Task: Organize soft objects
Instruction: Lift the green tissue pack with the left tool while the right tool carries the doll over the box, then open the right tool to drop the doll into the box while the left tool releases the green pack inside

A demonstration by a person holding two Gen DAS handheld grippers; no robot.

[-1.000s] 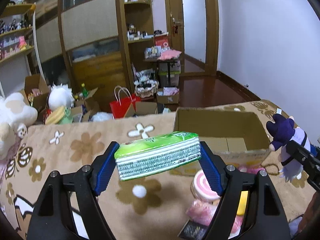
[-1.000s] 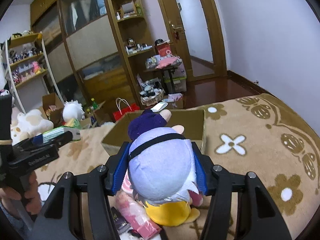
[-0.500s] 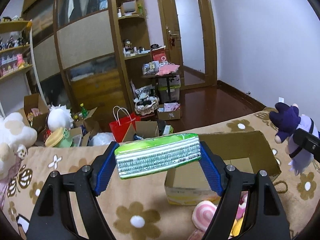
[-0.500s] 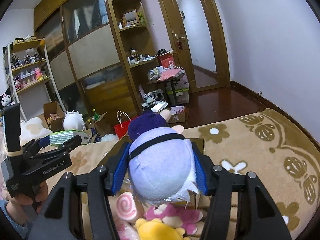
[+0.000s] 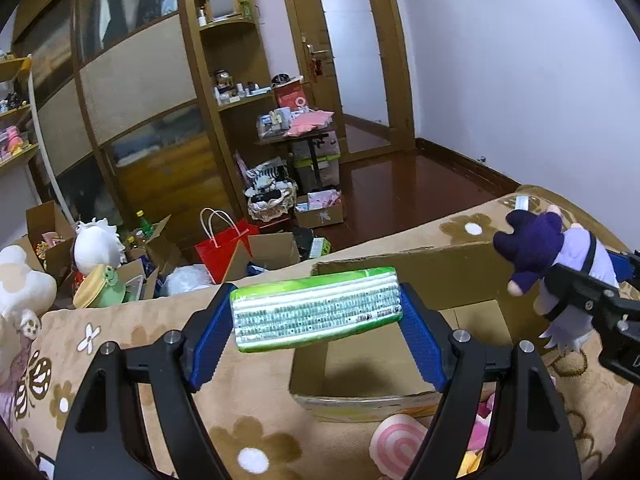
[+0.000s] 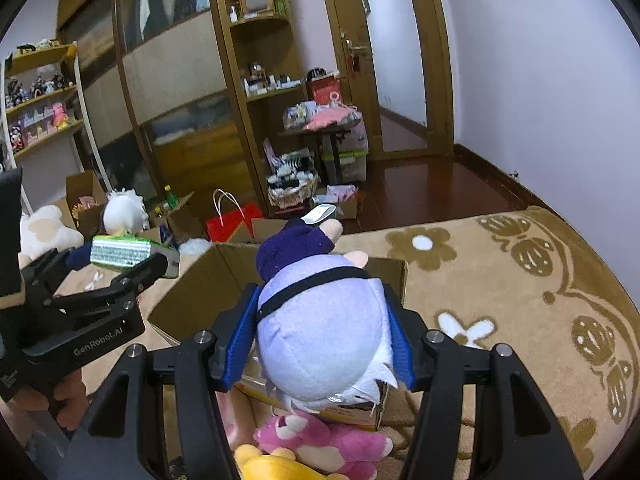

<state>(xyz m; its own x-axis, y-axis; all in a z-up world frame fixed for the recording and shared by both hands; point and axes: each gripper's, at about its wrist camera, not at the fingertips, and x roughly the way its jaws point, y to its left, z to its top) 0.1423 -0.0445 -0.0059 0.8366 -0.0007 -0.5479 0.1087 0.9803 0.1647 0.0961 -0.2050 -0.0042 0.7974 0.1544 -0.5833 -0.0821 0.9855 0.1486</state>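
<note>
A: What does each claw carry?

B: The left gripper [image 5: 316,316] is clamped across the ends of a tissue pack [image 5: 316,312], held just above the near-left rim of the box [image 5: 360,398]. The right gripper [image 6: 320,344] squeezes a plush doll [image 6: 320,340] around its body, over the box.

A: Handling?

B: Both look light and yielding; a mid-body hold seems safest, since the pack's film may slip.

Red paper bag [image 5: 224,246] beside wardrobe [image 5: 132,92]

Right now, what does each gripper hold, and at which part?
Left gripper: the tissue pack, by its two short ends. Right gripper: the plush doll, by the sides of its head.
</note>
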